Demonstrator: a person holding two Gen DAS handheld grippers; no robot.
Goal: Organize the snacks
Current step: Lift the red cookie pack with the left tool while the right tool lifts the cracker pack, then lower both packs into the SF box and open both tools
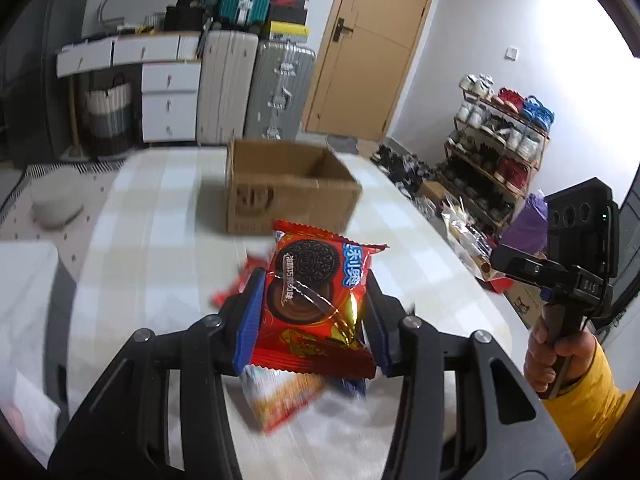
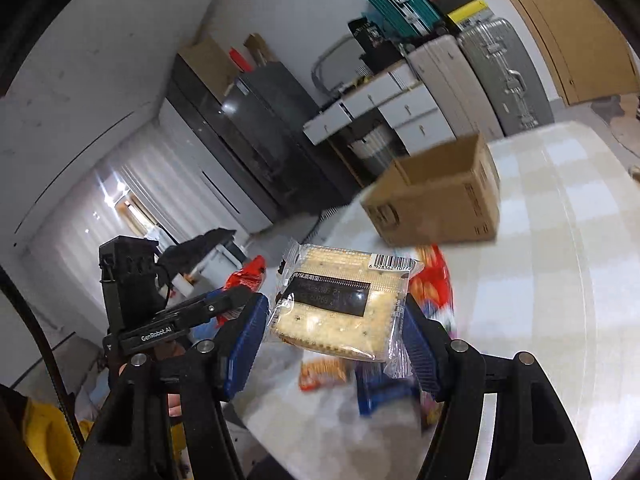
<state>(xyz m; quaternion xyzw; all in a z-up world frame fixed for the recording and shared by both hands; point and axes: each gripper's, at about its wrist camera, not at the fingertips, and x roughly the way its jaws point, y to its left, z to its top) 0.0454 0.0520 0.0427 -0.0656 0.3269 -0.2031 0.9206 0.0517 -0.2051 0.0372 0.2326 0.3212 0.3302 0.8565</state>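
My left gripper is shut on a red Oreo packet, held up above the table. My right gripper is shut on a clear-wrapped cracker pack, also lifted off the table. An open cardboard box stands on the checked tablecloth beyond both, and shows in the right wrist view as the cardboard box. Loose snack packets lie blurred on the table beneath the left gripper; more snack packets lie under the right one. The right gripper appears at the left view's right edge, the left gripper at the right view's left.
The round table has a pale checked cloth. Suitcases, white drawers and a door stand behind it. A shoe rack and floor clutter are at the right. A hand in a yellow sleeve holds the right gripper.
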